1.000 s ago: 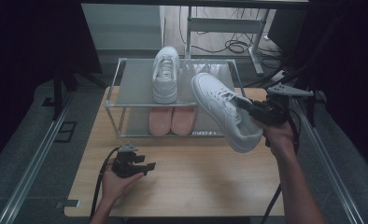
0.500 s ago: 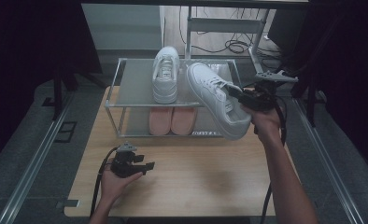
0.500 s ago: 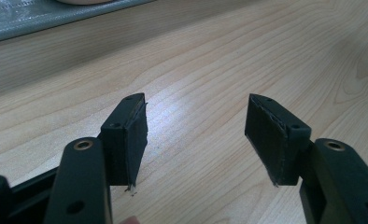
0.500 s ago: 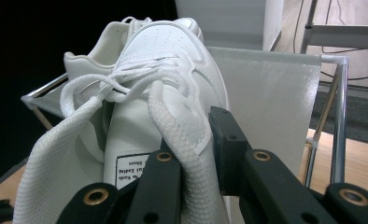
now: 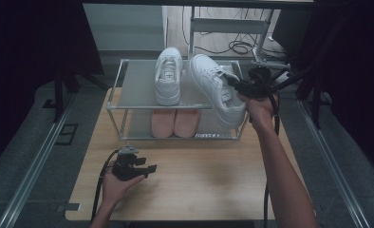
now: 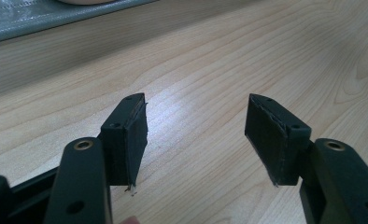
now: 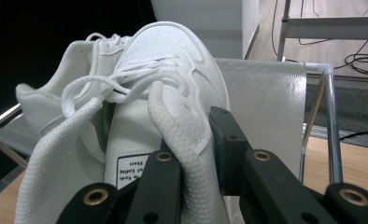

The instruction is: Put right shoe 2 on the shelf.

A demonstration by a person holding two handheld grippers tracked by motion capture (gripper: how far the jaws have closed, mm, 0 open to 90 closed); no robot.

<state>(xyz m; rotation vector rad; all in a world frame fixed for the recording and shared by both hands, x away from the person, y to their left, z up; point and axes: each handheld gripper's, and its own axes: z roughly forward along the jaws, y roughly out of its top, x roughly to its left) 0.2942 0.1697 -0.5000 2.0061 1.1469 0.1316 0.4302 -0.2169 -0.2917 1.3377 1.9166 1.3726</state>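
Nearest the person, the left gripper (image 5: 149, 168) is resting low on the wooden table (image 5: 213, 185), its jaws standing wide apart with nothing between them. Farther out, the right gripper (image 5: 232, 85) is clamping the collar and tongue of a white sneaker (image 5: 213, 90), carrying it tilted with the toe over the shoe rack's top shelf (image 5: 137, 85) and the heel hanging past the front rail. Its mate, the other white sneaker (image 5: 168, 78), is sitting on that shelf just beside, with pink shoes (image 5: 175, 122) below. The placing step seems to be under way; next the sneaker needs levelling, sliding back beside its mate, then releasing.
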